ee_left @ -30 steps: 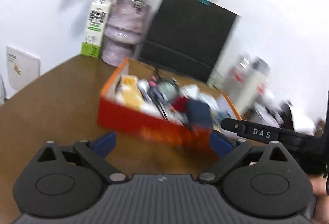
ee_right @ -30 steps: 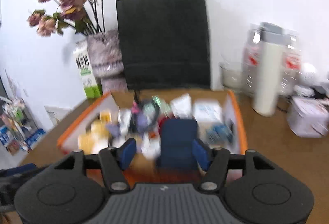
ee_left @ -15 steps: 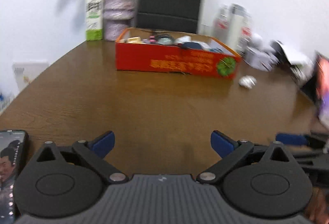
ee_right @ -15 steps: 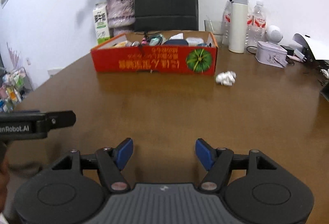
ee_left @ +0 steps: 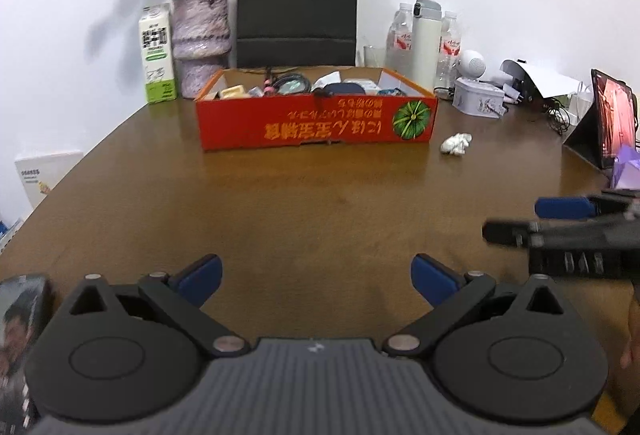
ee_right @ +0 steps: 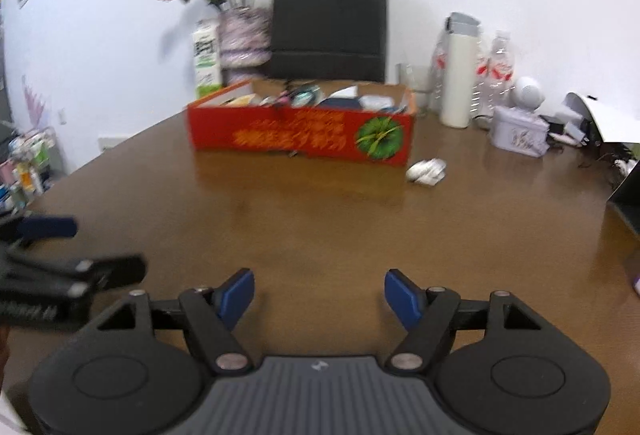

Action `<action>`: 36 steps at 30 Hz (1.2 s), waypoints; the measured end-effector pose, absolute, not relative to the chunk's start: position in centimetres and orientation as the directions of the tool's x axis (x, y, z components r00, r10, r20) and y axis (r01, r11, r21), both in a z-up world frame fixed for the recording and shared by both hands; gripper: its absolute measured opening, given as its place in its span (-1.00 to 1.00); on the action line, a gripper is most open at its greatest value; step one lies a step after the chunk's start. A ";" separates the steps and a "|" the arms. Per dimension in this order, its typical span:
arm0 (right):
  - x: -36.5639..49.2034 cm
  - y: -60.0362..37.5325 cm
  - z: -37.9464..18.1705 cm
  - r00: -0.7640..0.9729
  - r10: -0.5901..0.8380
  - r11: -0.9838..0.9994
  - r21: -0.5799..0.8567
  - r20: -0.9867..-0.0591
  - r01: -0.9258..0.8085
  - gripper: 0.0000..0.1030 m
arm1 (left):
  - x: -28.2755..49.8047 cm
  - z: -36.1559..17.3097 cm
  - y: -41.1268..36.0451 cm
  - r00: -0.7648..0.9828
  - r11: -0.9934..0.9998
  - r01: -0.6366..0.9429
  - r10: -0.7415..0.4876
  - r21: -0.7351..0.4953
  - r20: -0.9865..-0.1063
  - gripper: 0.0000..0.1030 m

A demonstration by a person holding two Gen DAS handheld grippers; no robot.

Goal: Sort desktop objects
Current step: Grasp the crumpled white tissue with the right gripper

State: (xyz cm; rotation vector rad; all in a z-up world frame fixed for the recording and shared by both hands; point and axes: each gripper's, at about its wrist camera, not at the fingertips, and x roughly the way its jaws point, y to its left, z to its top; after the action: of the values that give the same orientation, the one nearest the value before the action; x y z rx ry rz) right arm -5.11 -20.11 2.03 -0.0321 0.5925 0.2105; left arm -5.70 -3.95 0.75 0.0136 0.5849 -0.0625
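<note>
Though well ahead of the right gripper (ee_right: 319,293), red box (ee_right: 300,139).

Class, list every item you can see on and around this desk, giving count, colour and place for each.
Wooden table: one, brown, beneath everything.
Red cardboard box: one, mid-table, full of small items.
Crumpled paper: one, white, right of the box.
Paper bag: one, black, behind the box.
Vase of dried flowers: one, purple, back left.
Carton: one, white and green, beside the vase.
Flask: one, white, back right.
Plastic bottles: two, clear, flanking the flask.
Tin: one, pale lilac, right.
Left hand-held gripper: black, blue pads, open.
Right hand-held gripper: same, jaws opening, nothing between.
</note>
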 end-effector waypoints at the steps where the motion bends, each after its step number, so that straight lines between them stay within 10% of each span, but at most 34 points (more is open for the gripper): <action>1: -3.8 -20.7 2.3 0.812 0.173 0.982 0.038 -0.557 -0.183 0.35 | -4.5 1.1 -4.4 0.834 0.997 0.074 -0.064 -0.005 -0.548 0.98; 12: 15.4 -25.5 0.9 0.783 0.028 0.999 0.005 -0.621 -0.031 0.00 | 8.1 1.6 -6.8 0.836 0.996 0.079 -0.090 -0.044 -0.541 0.79; 17: 17.6 -25.4 -0.8 0.761 0.047 0.999 0.024 -0.647 -0.041 -0.58 | 12.9 1.1 -5.5 0.834 0.996 -0.001 -0.048 -0.088 -0.549 0.58; 19: 17.4 -24.4 -0.5 0.758 0.097 0.995 0.038 -0.645 -0.095 -0.60 | 14.7 0.6 -5.3 0.831 0.998 -0.017 -0.022 -0.064 -0.555 -0.04; 20: 17.3 -23.8 -0.2 0.760 0.120 0.992 0.043 -0.639 -0.120 -0.60 | 15.7 0.5 -5.2 0.803 0.998 -0.028 -0.009 -0.053 -0.596 -0.69; 21: 16.9 -23.1 0.2 0.769 0.137 0.989 0.045 -0.625 -0.140 -0.61 | 16.4 0.4 -5.0 0.776 0.998 -0.033 -0.009 -0.054 -0.631 -0.83; 36: 6.7 -17.4 5.3 0.788 0.303 0.950 0.101 -0.536 -0.296 -0.61 | 4.8 3.8 -3.6 0.805 0.996 -0.011 -0.046 -0.093 -0.591 -0.88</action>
State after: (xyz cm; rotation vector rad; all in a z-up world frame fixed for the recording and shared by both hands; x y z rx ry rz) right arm 6.66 -17.35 5.32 0.0122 0.5796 0.3223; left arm 4.80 -3.64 3.78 -0.0939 0.6346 -0.0186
